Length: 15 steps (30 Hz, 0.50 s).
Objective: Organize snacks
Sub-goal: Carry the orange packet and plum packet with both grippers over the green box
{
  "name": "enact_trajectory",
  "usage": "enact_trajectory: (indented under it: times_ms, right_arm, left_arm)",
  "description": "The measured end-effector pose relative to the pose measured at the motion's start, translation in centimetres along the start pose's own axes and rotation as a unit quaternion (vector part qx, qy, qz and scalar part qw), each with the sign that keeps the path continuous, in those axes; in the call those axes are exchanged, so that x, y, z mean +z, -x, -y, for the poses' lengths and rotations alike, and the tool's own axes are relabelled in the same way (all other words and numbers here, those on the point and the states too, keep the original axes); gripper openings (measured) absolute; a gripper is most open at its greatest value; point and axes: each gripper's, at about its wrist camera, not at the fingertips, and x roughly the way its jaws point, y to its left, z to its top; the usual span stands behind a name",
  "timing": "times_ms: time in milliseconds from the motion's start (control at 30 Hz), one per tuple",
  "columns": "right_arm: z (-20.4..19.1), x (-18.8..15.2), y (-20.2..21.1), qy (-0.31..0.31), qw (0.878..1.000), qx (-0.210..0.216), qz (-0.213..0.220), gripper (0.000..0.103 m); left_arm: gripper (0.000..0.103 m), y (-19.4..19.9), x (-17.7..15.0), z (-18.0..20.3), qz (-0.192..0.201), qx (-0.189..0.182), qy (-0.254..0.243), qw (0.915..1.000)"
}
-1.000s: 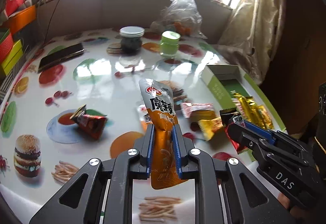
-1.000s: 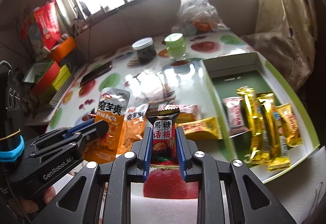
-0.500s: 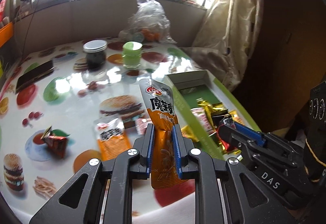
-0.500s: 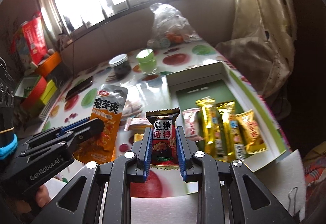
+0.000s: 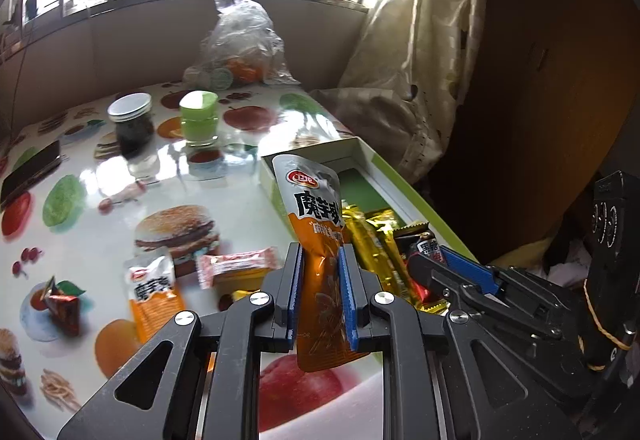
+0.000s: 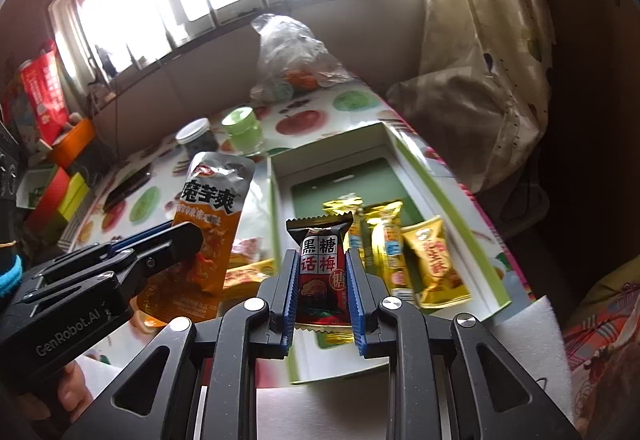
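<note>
My left gripper (image 5: 320, 260) is shut on an orange and silver snack pouch (image 5: 316, 216), held upright above the table beside the box. In the right wrist view that pouch (image 6: 210, 216) hangs at the left in the left gripper (image 6: 176, 240). My right gripper (image 6: 320, 264) is shut on a black and red candy packet (image 6: 320, 260), over the near end of the white and green box (image 6: 452, 212). Several gold packets (image 6: 384, 244) lie inside the box. From the left wrist view the right gripper (image 5: 436, 260) shows at the right with the candy packet (image 5: 424, 244).
Loose snacks lie on the fruit-print table: an orange pouch (image 5: 154, 292), a pink packet (image 5: 236, 264), a small red packet (image 5: 60, 304). A dark jar (image 5: 130, 120), a green jar (image 5: 198, 116), a phone (image 5: 30, 172) and a plastic bag (image 5: 240, 44) stand farther back. A curtain (image 5: 420, 40) hangs right.
Both grippers have carried their packets rightward across the table, from over the loose snacks to the box. The box now lies right under the right gripper.
</note>
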Motion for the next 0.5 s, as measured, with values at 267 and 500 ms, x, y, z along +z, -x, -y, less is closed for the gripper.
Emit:
enact_trajectory:
  times_ms: [267, 500]
  right_arm:
    - [2.6, -0.1, -0.4, -0.019, 1.0, -0.019, -0.007, 0.022]
    - [3.8, -0.5, -1.3, -0.022, 0.999, -0.029, -0.021, 0.022]
  left_arm:
    - [0.019, -1.8, 0.3, 1.5, -0.017, -0.015, -0.006, 0.9997]
    - [0.019, -3.7, 0.3, 2.3, -0.035, -0.028, -0.003, 0.999]
